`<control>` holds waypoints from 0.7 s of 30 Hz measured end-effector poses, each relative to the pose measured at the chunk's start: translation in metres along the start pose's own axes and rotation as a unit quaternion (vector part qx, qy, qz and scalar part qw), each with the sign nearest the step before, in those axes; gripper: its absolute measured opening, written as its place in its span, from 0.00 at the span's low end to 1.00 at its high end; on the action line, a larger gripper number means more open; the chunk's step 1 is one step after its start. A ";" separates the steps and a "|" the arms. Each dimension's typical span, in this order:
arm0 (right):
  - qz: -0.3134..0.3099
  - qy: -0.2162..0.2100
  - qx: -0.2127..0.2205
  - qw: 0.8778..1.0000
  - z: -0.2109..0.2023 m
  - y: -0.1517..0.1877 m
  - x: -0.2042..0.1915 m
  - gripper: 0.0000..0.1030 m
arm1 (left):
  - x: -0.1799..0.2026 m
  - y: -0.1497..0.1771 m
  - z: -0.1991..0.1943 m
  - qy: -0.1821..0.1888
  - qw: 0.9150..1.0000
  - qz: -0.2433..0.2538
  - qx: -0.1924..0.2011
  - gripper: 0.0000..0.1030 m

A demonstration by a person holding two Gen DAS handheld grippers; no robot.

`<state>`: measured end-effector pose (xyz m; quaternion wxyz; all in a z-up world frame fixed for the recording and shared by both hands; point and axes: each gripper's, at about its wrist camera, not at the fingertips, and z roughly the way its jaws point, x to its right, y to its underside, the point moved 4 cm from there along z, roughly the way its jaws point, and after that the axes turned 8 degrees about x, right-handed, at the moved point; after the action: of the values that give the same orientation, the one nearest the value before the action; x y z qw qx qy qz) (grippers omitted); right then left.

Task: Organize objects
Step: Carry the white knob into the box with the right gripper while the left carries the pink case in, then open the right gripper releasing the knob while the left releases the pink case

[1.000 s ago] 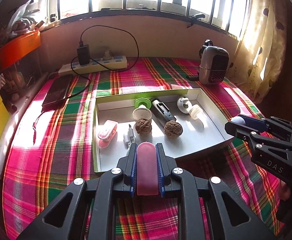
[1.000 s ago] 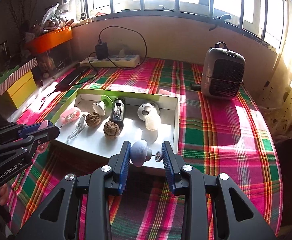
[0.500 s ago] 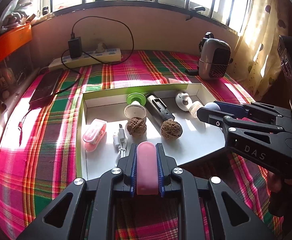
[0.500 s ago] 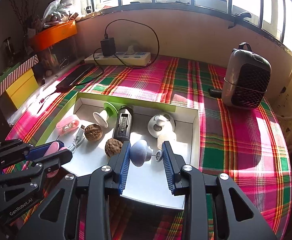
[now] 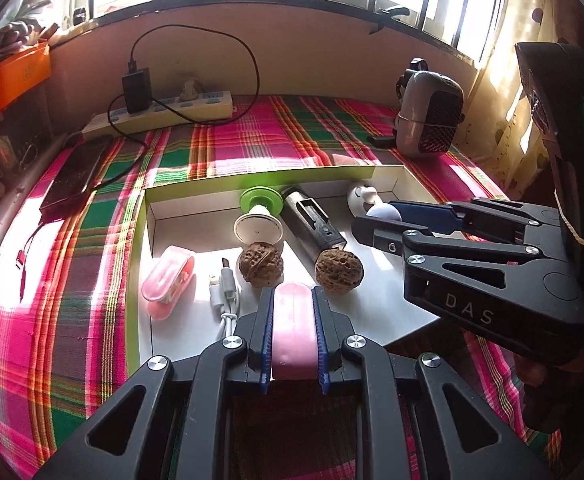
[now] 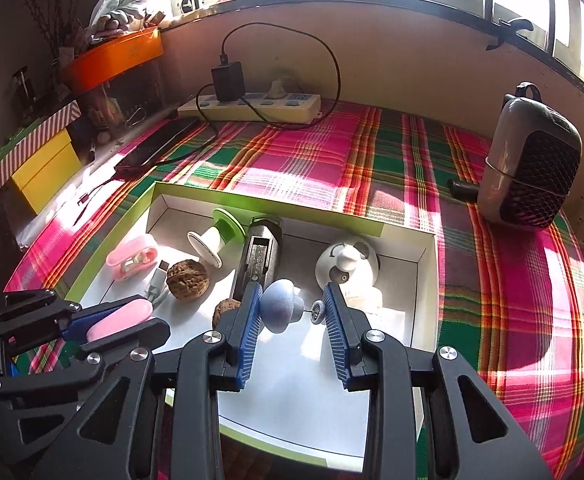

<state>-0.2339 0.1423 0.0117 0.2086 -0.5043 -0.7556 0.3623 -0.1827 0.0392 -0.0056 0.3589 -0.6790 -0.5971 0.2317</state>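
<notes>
A white box tray with a green rim [image 5: 146, 240] [image 6: 432, 280] lies on the plaid cloth. It holds a pink clip case [image 5: 167, 280], a white USB cable [image 5: 225, 292], two walnuts [image 5: 260, 264] [image 5: 338, 274], a green and white suction cup [image 5: 257, 216], a black cylinder [image 5: 312, 224] and a white round gadget [image 6: 348, 268]. My left gripper [image 5: 294, 294] is shut on a pink oblong piece [image 5: 294, 332] over the tray's near edge. My right gripper [image 6: 292, 294] is shut on a blue-grey mushroom-shaped knob [image 6: 279, 310], held end to end by cap and pin, above the tray's right part.
A power strip [image 5: 159, 114] with a black charger and cable lies at the back, with a dark phone [image 5: 73, 178] at the left. A small grey heater [image 6: 532, 168] stands at the back right. Yellow and orange boxes [image 6: 47, 168] crowd the left side. A curtain hangs on the right.
Both grippers have come forward and a little lower over the tray, each still holding its piece. The right gripper now reaches further across the tray in the left wrist view.
</notes>
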 end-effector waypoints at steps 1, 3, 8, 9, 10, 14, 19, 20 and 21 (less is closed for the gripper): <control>0.000 0.000 -0.001 1.000 0.002 0.000 0.001 0.32 | 0.001 0.000 0.002 0.000 1.000 0.000 -0.002 0.15; 0.001 -0.001 -0.003 1.000 0.005 -0.001 0.001 0.32 | 0.001 0.000 0.004 0.000 1.000 -0.001 -0.004 0.15; 0.001 -0.002 -0.006 1.000 0.012 -0.001 0.002 0.32 | 0.002 0.001 0.009 -0.002 1.000 0.002 -0.009 0.15; 0.001 -0.002 -0.006 1.000 0.014 -0.001 0.003 0.32 | 0.001 0.001 0.010 -0.002 1.000 0.002 -0.009 0.15; 0.001 -0.001 -0.007 1.000 0.015 -0.001 0.003 0.32 | 0.001 0.001 0.011 -0.001 1.000 0.002 -0.010 0.15; -0.004 0.005 -0.006 1.000 0.018 0.000 0.003 0.32 | 0.002 0.002 0.015 -0.002 1.000 0.003 -0.013 0.15; -0.017 0.021 -0.006 1.000 0.021 0.000 0.004 0.32 | 0.002 0.002 0.022 -0.006 1.000 0.005 -0.015 0.15; -0.016 0.020 -0.008 1.000 0.022 0.001 0.004 0.32 | 0.002 0.002 0.022 -0.006 1.000 0.003 -0.015 0.15; -0.015 0.020 -0.010 1.000 0.023 0.002 0.005 0.32 | 0.002 0.002 0.023 -0.006 1.000 0.003 -0.016 0.15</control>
<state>-0.2502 0.1396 -0.0050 0.2241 -0.5024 -0.7620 0.3418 -0.1980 0.0454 -0.0212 0.3438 -0.6850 -0.6006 0.2278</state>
